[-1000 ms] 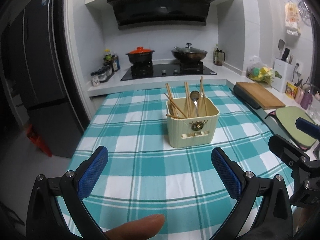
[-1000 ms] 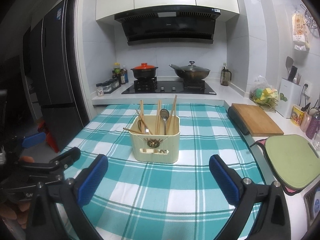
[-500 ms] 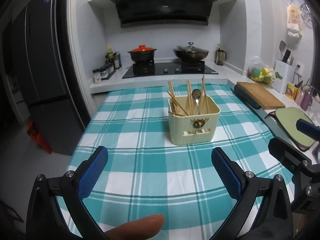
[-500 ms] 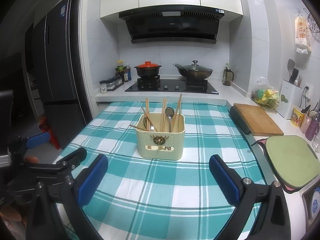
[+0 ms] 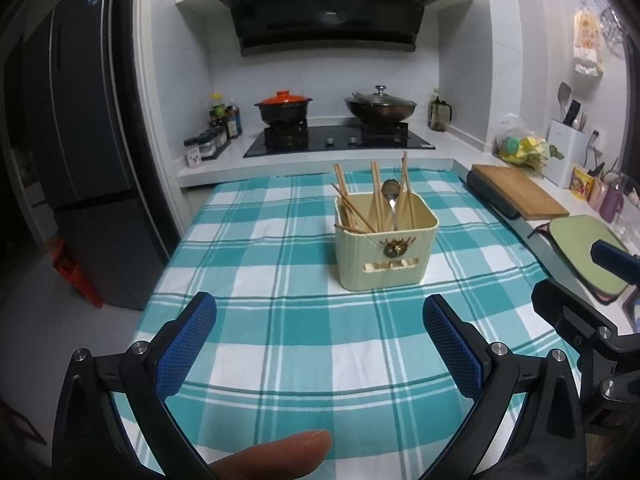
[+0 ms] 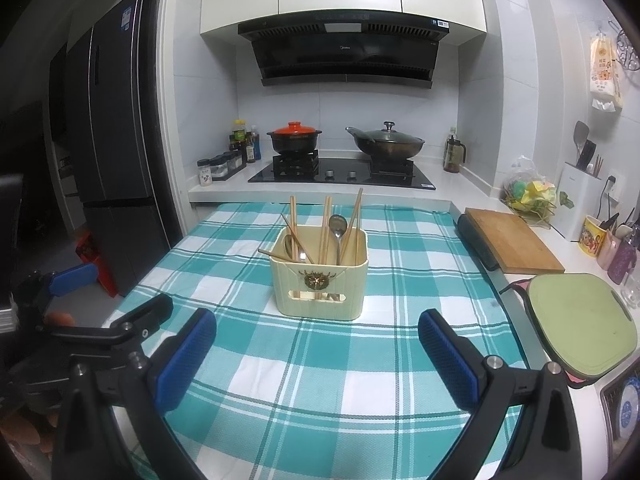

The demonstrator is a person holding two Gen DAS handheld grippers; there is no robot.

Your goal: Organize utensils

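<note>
Left wrist view: the left gripper [image 5: 320, 344] hovers over the near edge of the table [image 5: 256, 280], its blue fingers [image 5: 186, 340] spread wide and holding nothing.
Holder: a cream holder [image 5: 386, 242] stands upright toward the far right of the checked cloth, well apart from the fingers.
Contents: chopsticks [image 5: 376, 196] and a spoon [image 5: 390, 200] stand inside it, leaning at mixed angles.
Right gripper, from the left: part of it shows at the right edge of the table, too cropped to read.

Right wrist view: the right gripper [image 6: 318, 346] is likewise released and empty, fingers [image 6: 448, 354] parted over the near edge.
Holder, second look: it sits near the table's middle, with a second spoon [image 6: 294, 250] low among the sticks.
Progress: no loose utensils lie on the cloth in either view, so the gathering looks done.
Left to do: at most, straightening the crossed chopsticks; the work appears finished or nearly so.
</note>
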